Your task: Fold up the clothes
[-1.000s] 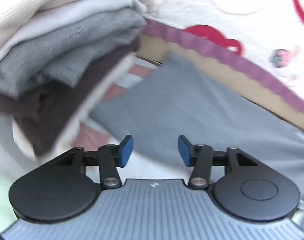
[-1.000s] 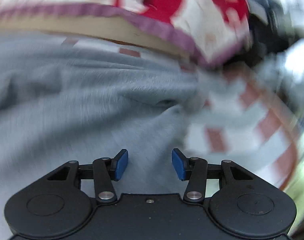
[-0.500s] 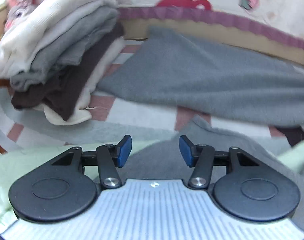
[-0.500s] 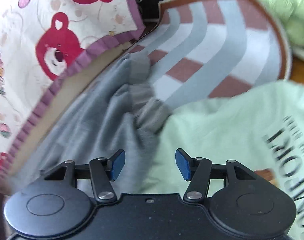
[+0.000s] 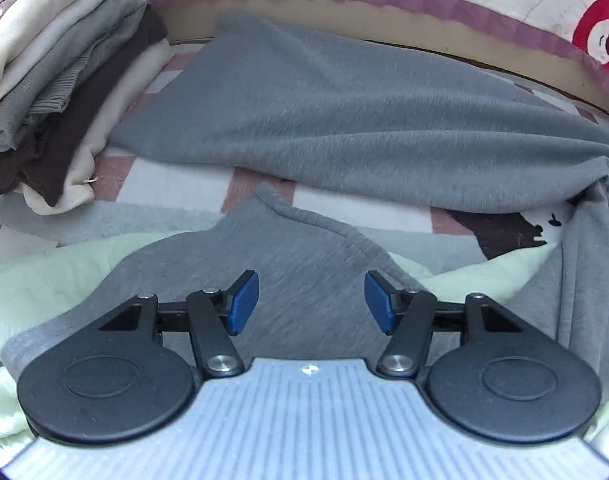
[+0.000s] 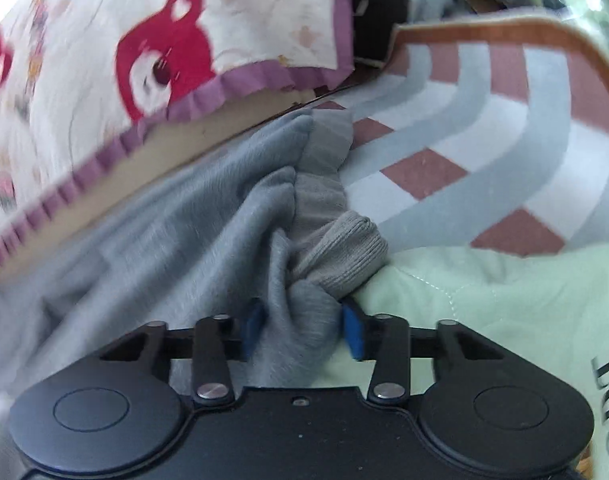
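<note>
A grey sweatshirt (image 5: 344,120) lies spread and rumpled on a striped rug (image 5: 176,184). One grey sleeve of it runs toward me under my left gripper (image 5: 311,302), whose jaws are opening just above the cloth with nothing pinched between them. In the right wrist view the same grey sweatshirt (image 6: 164,240) bunches up near its ribbed cuff (image 6: 344,248). My right gripper (image 6: 302,330) is closing on a fold of this grey fabric, which fills the gap between both blue pads.
A stack of folded clothes (image 5: 64,80) stands at the left on the rug. A pale green garment (image 6: 484,300) lies under the grey one near me. A bed edge with a bear-print cover (image 6: 164,60) borders the far side.
The left gripper swung away from the folded stack and now sits over the grey sleeve, jaws slightly wider. The right gripper rolled, dropped onto the bunched grey fabric, and its jaws narrowed around it.
</note>
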